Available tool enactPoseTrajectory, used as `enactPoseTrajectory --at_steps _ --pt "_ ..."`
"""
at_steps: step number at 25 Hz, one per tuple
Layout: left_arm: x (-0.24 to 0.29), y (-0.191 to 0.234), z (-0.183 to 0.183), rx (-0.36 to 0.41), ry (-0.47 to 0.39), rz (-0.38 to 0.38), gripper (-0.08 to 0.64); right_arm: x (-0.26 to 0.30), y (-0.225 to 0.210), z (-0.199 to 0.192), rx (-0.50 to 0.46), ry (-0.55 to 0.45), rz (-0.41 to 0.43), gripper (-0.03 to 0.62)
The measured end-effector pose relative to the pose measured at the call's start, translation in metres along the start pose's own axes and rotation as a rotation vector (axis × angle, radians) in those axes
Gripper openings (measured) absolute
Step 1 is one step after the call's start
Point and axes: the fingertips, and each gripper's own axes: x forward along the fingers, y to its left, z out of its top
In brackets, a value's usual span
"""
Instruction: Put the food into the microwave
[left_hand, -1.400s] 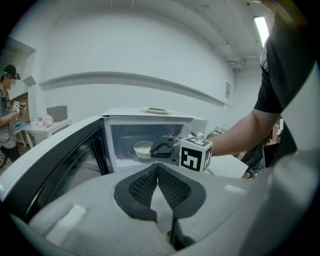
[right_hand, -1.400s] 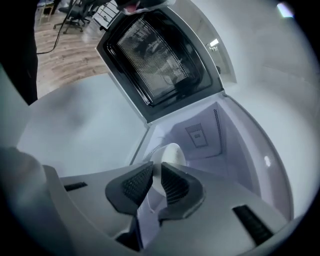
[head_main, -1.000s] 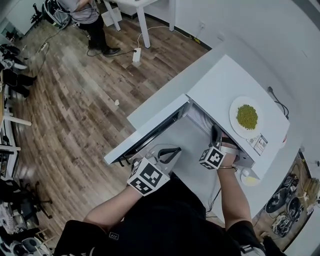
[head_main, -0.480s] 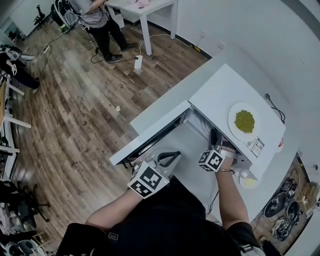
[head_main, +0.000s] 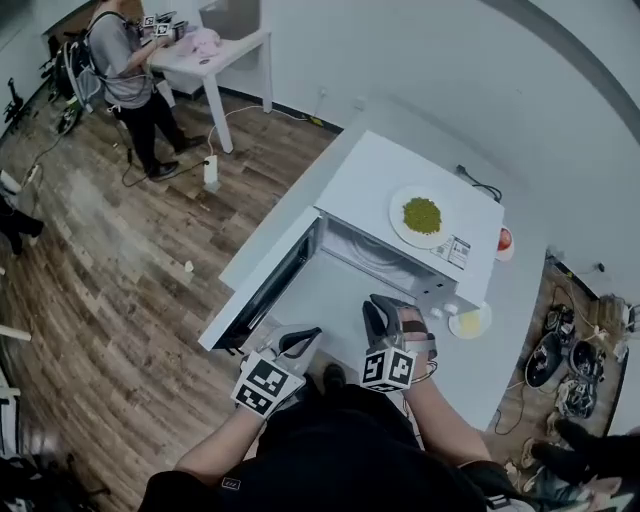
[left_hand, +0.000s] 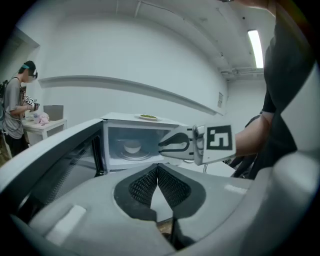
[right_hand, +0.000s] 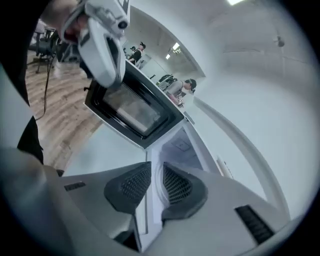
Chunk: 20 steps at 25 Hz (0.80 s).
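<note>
A white plate of green food (head_main: 421, 215) rests on top of the white microwave (head_main: 372, 172), and it shows as a thin rim (left_hand: 148, 117) in the left gripper view. The microwave door (head_main: 262, 291) hangs open to the left. The cavity with its glass turntable (left_hand: 132, 148) holds nothing. My left gripper (head_main: 305, 336) (left_hand: 157, 167) is shut and empty, in front of the door's free end. My right gripper (head_main: 385, 306) (right_hand: 156, 168) (left_hand: 161, 145) hovers before the opening, its pads a narrow gap apart with nothing between them.
The microwave stands on a white counter (head_main: 500, 330) with a small yellowish disc (head_main: 468, 321) and a red item (head_main: 504, 240) beside it. A cable (head_main: 478, 183) runs behind. A person (head_main: 120, 60) stands at a white table far left. Gear lies on the floor at right (head_main: 560, 360).
Both grippers have drawn back from the microwave toward my body; the right one has left the front right corner of the opening. My view has swung. The person has walked to the table.
</note>
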Motion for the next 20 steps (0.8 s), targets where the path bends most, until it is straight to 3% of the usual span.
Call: enactPoseTrajectory --at_steps 5,10,13,16,20 --pt "0.032 -0.025 -0.008 0.033 -0.014 -0.083 0.008 -0.070 0.014 0.002 0.118 -0.044 0.054 0.075" --pt "0.042 -0.071 0.012 0.075 -0.045 -0.125 0.008 -0.133 0.008 0.011 0.202 -0.092 0.025 0.065" --pt "0.046 -0.102 0.007 0.093 -0.018 -0.159 0.008 -0.168 0.006 0.007 0.233 -0.118 0.014 0.060" --pt "0.050 -0.130 0.007 0.128 0.005 -0.169 0.008 -0.202 0.001 -0.018 0.274 -0.113 -0.016 0.058" --pt "0.061 -0.182 0.034 0.150 -0.030 -0.166 0.008 -0.257 -0.010 -0.070 0.436 -0.118 -0.054 0.051"
